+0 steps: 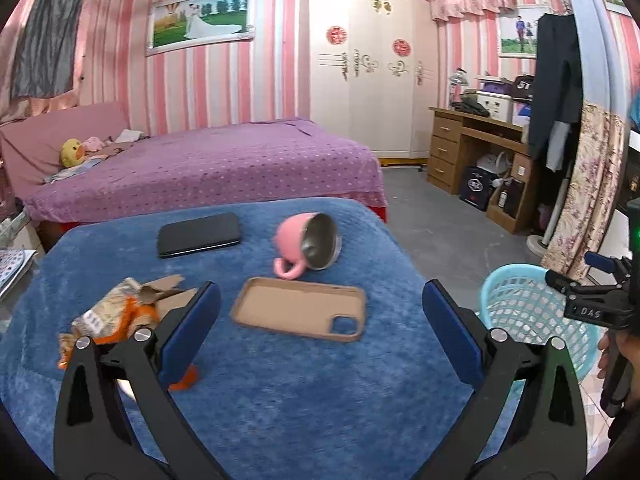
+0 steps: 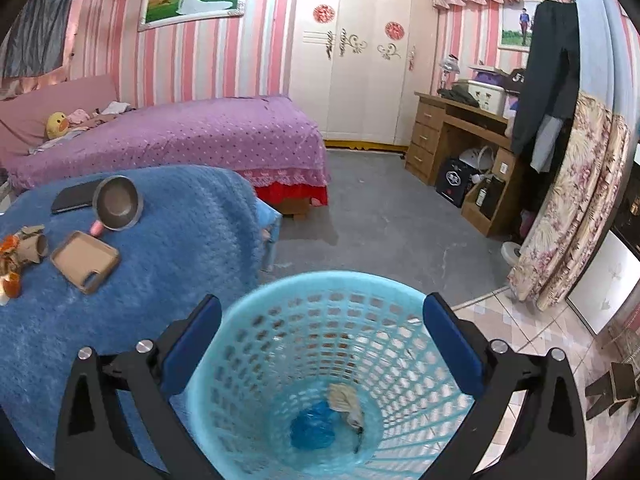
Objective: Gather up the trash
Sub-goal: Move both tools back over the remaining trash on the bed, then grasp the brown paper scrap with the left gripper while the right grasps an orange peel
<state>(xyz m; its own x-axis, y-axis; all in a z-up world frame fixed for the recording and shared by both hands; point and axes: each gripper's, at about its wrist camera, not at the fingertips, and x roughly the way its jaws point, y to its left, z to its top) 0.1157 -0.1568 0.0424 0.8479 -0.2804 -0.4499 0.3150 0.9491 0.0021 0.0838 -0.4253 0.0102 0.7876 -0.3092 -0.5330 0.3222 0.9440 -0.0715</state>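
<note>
My left gripper (image 1: pixel 320 312) is open and empty above the blue-covered table (image 1: pixel 280 400). A crumpled orange snack wrapper (image 1: pixel 108 316) and a torn cardboard piece (image 1: pixel 160 286) lie by its left finger; an orange scrap (image 1: pixel 185 380) shows under that finger. My right gripper (image 2: pixel 322 328) is open and empty over the light-blue mesh basket (image 2: pixel 312 340). Inside the basket lie a blue crumpled piece (image 2: pixel 312 432) and a tan wrapper (image 2: pixel 346 400). The basket (image 1: pixel 532 312) stands right of the table. The wrapper and cardboard (image 2: pixel 24 248) show at the far left of the right wrist view.
On the table lie a tan phone case (image 1: pixel 300 308), a tipped pink mug (image 1: pixel 308 246) and a black phone (image 1: pixel 198 234). A purple bed (image 1: pixel 200 168) stands behind, a wooden desk (image 1: pixel 480 152) at right. My right gripper's body (image 1: pixel 596 300) shows at the right edge.
</note>
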